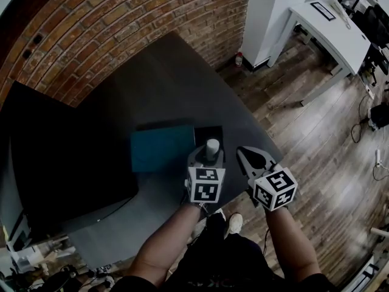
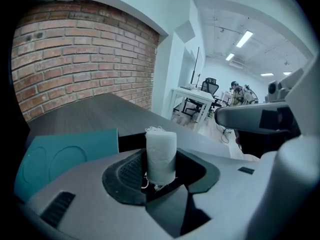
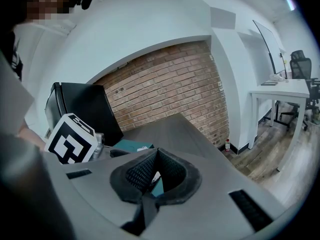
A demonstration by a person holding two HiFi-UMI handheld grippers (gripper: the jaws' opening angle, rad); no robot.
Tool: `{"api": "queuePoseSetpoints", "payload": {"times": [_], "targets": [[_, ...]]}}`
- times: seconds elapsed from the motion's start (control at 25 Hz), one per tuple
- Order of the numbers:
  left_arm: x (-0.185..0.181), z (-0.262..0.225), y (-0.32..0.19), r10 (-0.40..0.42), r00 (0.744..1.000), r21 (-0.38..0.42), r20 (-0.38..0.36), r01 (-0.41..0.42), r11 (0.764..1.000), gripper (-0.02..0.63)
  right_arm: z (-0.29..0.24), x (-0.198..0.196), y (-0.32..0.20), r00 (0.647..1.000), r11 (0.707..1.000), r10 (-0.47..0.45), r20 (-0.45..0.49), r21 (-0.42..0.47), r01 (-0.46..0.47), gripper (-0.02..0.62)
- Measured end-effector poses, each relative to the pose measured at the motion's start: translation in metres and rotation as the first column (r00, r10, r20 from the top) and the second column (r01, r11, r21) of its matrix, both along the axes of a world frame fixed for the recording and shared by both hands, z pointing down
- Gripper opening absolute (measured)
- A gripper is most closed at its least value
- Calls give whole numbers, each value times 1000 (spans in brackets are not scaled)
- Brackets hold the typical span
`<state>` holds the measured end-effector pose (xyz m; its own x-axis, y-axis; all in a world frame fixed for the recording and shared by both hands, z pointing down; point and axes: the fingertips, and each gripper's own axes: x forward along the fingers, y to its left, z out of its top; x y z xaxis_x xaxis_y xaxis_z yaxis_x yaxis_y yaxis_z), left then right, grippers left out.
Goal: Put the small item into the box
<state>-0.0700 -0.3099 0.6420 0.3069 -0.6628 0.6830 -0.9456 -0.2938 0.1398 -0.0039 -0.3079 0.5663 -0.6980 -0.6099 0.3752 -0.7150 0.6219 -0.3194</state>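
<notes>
A small white roll (image 1: 212, 146) with frayed threads stands upright between the pads of my left gripper (image 1: 209, 157), which is shut on it. In the left gripper view the roll (image 2: 160, 155) fills the gap of the left gripper (image 2: 160, 176). Just beyond it lies the box: a teal panel (image 1: 163, 148) with a black part (image 1: 208, 132) beside it on the dark table (image 1: 170, 84). The teal panel (image 2: 65, 156) lies low to the left of the roll. My right gripper (image 1: 246, 152) hangs to the right near the table's edge, tips together, holding nothing; it (image 3: 156, 154) faces the teal box (image 3: 131, 146).
A brick wall (image 1: 121, 23) backs the table. A black cabinet (image 1: 61, 157) stands at the left. The table's right edge drops to a wooden floor (image 1: 316, 132), where a white desk (image 1: 331, 23) and a small bottle (image 1: 239, 58) stand.
</notes>
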Motion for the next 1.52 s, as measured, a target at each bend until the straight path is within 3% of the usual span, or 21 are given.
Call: {"api": "queuePoseSetpoints", "payload": {"times": [0.68, 1.04, 1.52], "targets": [[-9, -19, 2, -81, 995, 67, -52, 85, 994, 218, -14, 9, 8, 1000, 1000, -14, 4, 22, 14, 18], [-11, -61, 23, -103, 994, 158, -44, 109, 981, 139, -42, 8, 27, 998, 995, -60, 11, 80, 59, 18], [-23, -132, 85, -170, 980, 290, -105, 194, 937, 38, -81, 16, 73, 992, 983, -127, 15, 139, 124, 18]]}}
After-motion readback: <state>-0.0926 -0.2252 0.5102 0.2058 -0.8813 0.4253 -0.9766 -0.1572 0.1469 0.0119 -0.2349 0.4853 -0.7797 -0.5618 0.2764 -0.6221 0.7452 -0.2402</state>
